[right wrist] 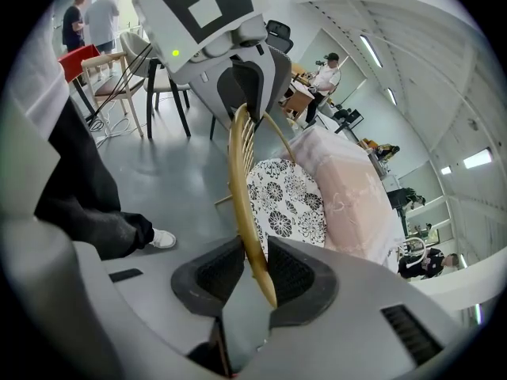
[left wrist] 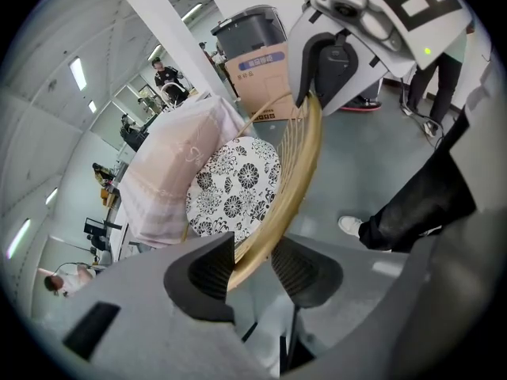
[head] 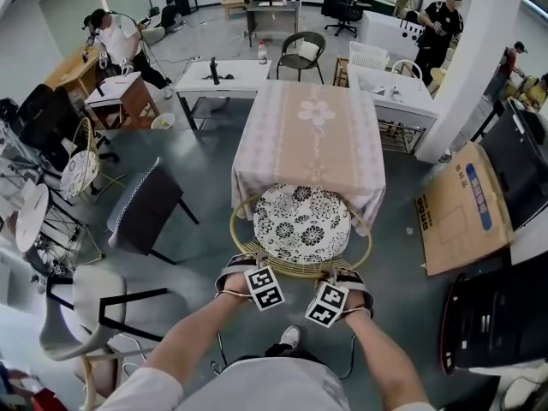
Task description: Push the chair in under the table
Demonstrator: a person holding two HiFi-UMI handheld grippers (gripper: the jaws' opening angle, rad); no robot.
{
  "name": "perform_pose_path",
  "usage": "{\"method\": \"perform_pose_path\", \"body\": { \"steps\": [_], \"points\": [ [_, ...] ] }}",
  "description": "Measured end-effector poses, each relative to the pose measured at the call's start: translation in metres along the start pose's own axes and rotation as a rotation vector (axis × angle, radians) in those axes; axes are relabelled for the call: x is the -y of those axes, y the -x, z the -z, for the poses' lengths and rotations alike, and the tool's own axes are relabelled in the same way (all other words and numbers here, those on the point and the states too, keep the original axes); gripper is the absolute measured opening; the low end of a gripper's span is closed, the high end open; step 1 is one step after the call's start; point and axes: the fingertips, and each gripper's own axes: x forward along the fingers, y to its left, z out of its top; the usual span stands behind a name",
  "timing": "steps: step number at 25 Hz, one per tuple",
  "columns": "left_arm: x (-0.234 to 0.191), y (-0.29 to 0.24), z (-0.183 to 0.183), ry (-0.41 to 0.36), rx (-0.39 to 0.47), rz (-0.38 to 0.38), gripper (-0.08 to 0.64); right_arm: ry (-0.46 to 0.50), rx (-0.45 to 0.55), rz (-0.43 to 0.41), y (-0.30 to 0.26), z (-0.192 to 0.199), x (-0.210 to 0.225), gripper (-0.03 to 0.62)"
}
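A round rattan chair with a black-and-white floral cushion (head: 301, 223) stands at the near edge of the table, which is draped in a pink cloth (head: 310, 135); the front of the seat lies under the cloth's hem. Both grippers hold the chair's curved back rim (head: 300, 271). My left gripper (head: 250, 274) is shut on the rim's left part, and my right gripper (head: 339, 284) on its right part. In the left gripper view the rim (left wrist: 297, 172) runs between the pads of the left gripper (left wrist: 252, 260). In the right gripper view the rim (right wrist: 242, 188) sits between the pads of the right gripper (right wrist: 255, 271).
A dark grey chair (head: 141, 208) stands left of the table, and a white chair (head: 94, 302) nearer me. A flat cardboard box (head: 462, 208) and a black case (head: 497, 315) lie to the right. White tables (head: 223, 75) and several people are behind.
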Motion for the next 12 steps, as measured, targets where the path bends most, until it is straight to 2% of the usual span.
{"method": "perform_pose_path", "body": {
  "steps": [12],
  "points": [
    [-0.033,-0.016,-0.008,0.025,-0.016,-0.008,0.146,0.001,0.007,-0.003,-0.016,-0.005,0.033,0.081]
  ]
}}
